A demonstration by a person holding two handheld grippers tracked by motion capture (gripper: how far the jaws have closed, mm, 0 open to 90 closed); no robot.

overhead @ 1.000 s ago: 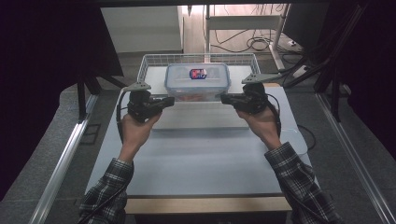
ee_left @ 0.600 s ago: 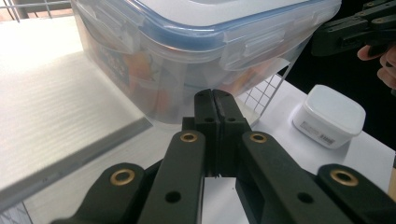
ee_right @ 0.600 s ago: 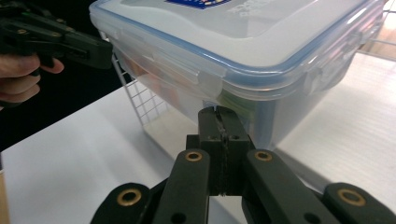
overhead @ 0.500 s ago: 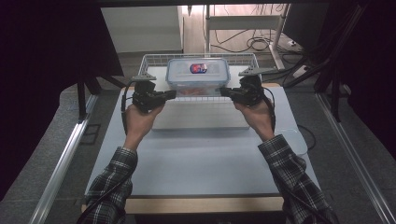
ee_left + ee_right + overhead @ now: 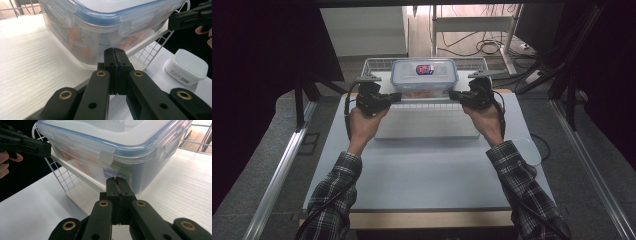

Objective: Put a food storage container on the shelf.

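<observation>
**Both hand-held grippers close in on the lidded container at the far edge of the desk**

High view: a clear plastic container (image 5: pixel 424 77) with a blue-trimmed lid sits on a white wire tray (image 5: pixel 427 107) at the far edge of the desk (image 5: pixel 427 165). Compared with a second ago, both hands have moved away from the person toward that far edge. The left hand-held gripper (image 5: pixel 396 97) now points at the container's left side and the right hand-held gripper (image 5: pixel 454 95) at its right side, each just beside the wall. Contact cannot be told from here.

Left gripper view: the black jaws are pressed together with nothing between them, their tips near the container's lower wall (image 5: pixel 82 37). A small white tub (image 5: pixel 187 66) stands on the desk beyond the tray.

Right gripper view: the jaws are likewise together and empty, aimed at the container's labelled wall (image 5: pixel 117 167).

With both pairs of jaws closed, the move reads as lining up to press or slide the container from both sides, rather than pinch it.
</observation>
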